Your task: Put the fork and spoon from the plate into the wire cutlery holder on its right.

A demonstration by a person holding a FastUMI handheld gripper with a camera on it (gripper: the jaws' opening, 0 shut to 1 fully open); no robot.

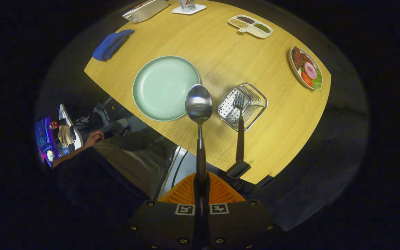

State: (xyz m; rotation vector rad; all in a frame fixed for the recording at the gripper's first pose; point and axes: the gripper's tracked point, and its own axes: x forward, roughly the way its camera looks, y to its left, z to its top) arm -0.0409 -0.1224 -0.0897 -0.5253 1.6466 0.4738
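Note:
My gripper (pixel 201 187) is shut on the dark handle of the spoon (pixel 199 104), held high above the wooden table (pixel 221 52). The spoon's steel bowl points away from the fingers and hangs between the plate and the holder. The pale green plate (pixel 165 86) lies bare below, to the left of the spoon. To the right of the plate stands the wire cutlery holder (pixel 241 106). The fork (pixel 240 121) stands in it, tines down, its dark handle leaning out towards me.
A blue cloth (pixel 111 44) lies beyond the plate on the left. A divided dish of grains (pixel 250 26) and a food plate (pixel 306 67) sit at the far right. A white box (pixel 144 9) and a glass on a coaster (pixel 188 6) stand at the back. A person's legs (pixel 127 156) are beside the table's near edge.

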